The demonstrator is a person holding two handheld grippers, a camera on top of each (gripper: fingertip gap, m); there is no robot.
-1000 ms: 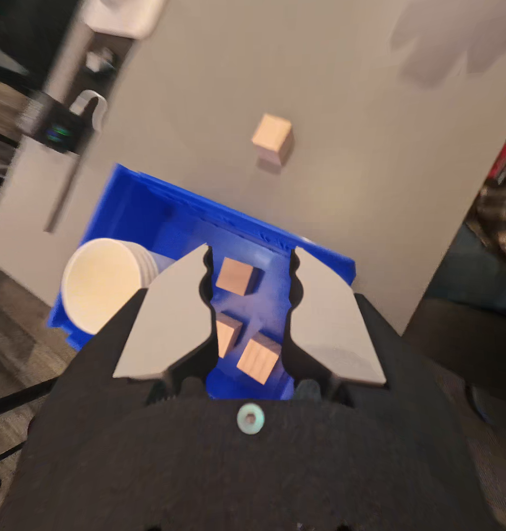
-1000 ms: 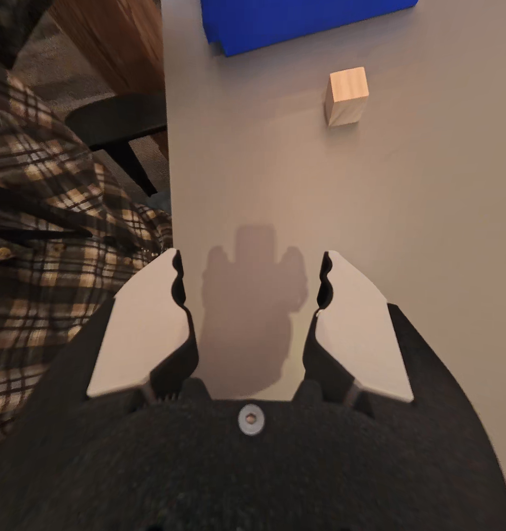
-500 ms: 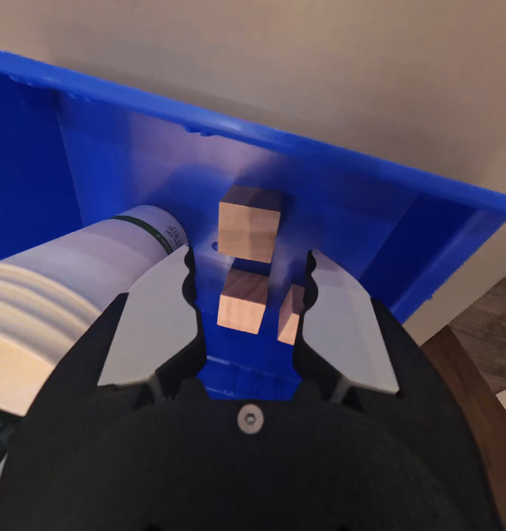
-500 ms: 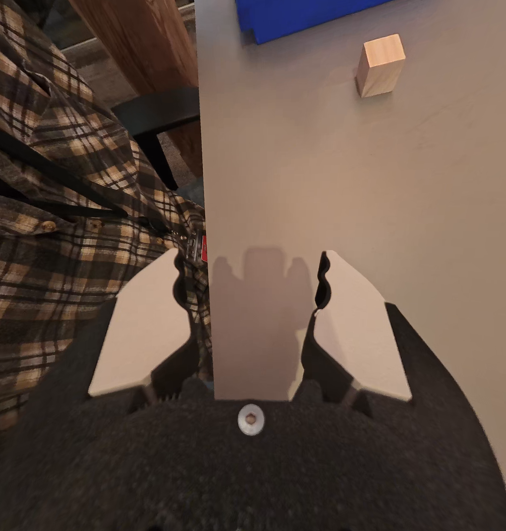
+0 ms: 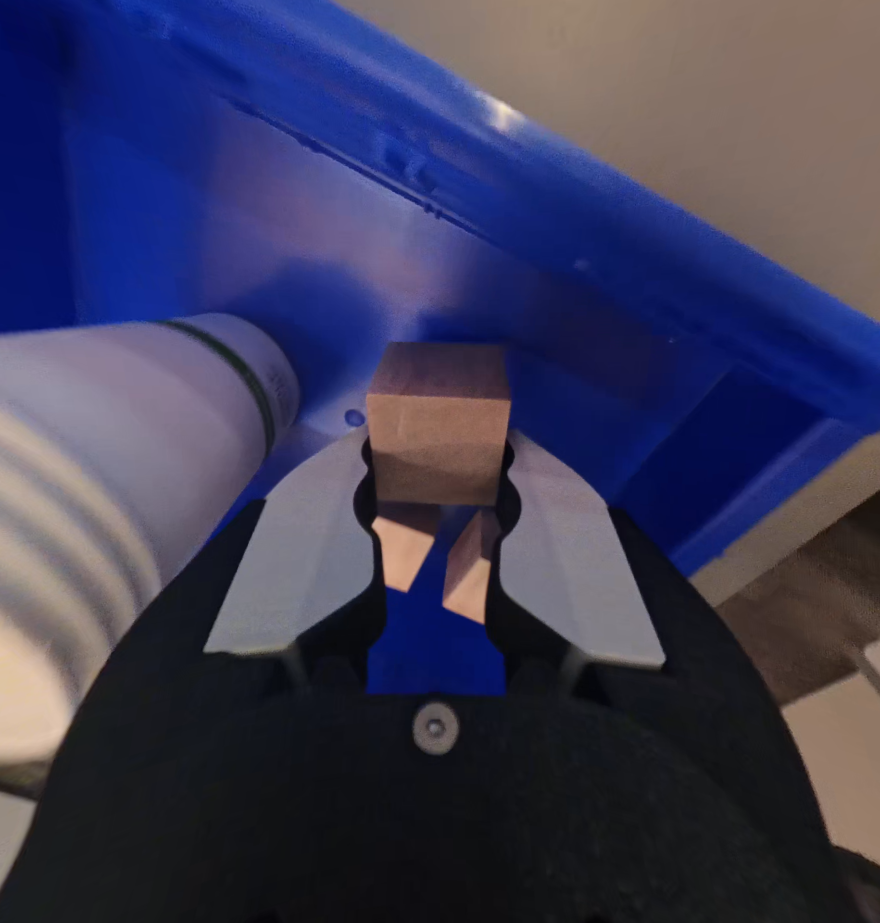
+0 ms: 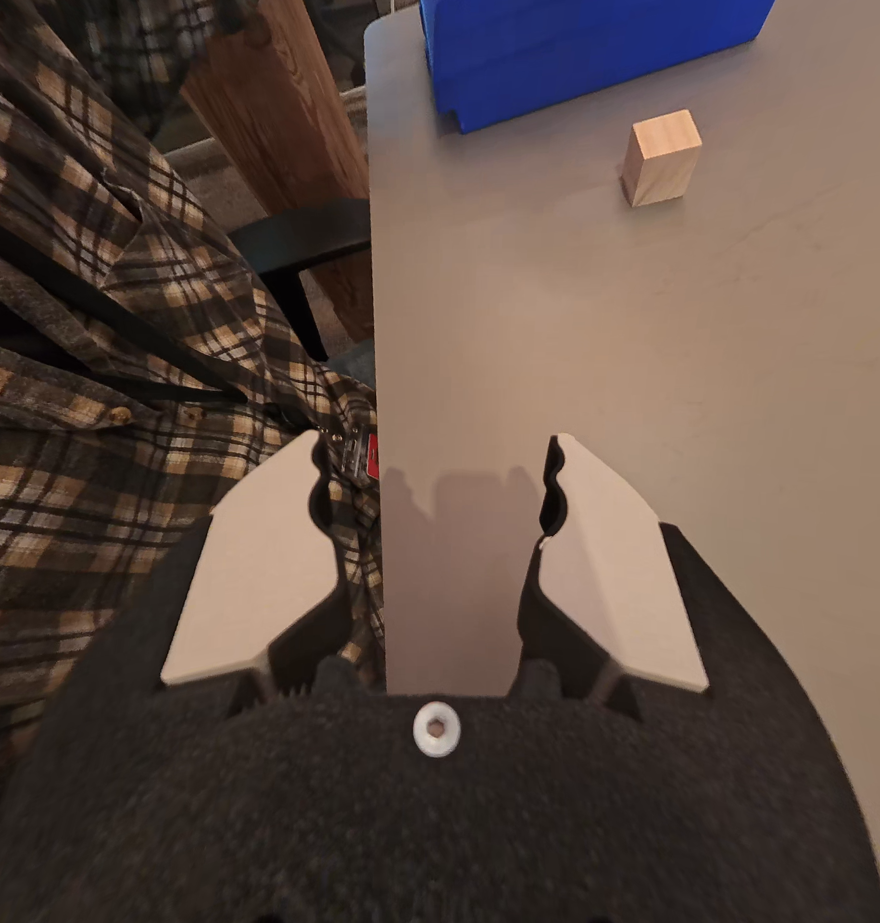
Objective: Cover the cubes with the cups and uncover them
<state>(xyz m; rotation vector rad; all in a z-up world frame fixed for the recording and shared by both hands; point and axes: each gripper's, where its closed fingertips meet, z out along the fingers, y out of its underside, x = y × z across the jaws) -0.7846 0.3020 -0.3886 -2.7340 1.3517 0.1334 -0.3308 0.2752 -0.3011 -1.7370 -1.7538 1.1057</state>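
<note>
My left gripper (image 5: 438, 445) is inside the blue bin (image 5: 478, 200) and shut on a wooden cube (image 5: 438, 464), with a fingertip pressed on each side. Two more wooden cubes (image 5: 403, 549) (image 5: 465, 564) lie on the bin floor below it, partly hidden by the fingers. A stack of white paper cups (image 5: 103, 449) lies on its side at the left of the bin. My right gripper (image 6: 433, 449) is open and empty over the grey table's (image 6: 628, 349) left edge. A lone wooden cube (image 6: 660, 157) stands on the table ahead of it, near the blue bin (image 6: 578, 60).
A person's plaid shirt (image 6: 128, 299) is right next to the table edge by my right gripper's left finger. A wooden post (image 6: 278, 125) and a black chair arm (image 6: 298, 239) stand beyond the edge. The bin walls close in around my left gripper.
My left gripper went down into the bin and closed on the far cube. My right gripper drew back a little along the table edge and stayed open.
</note>
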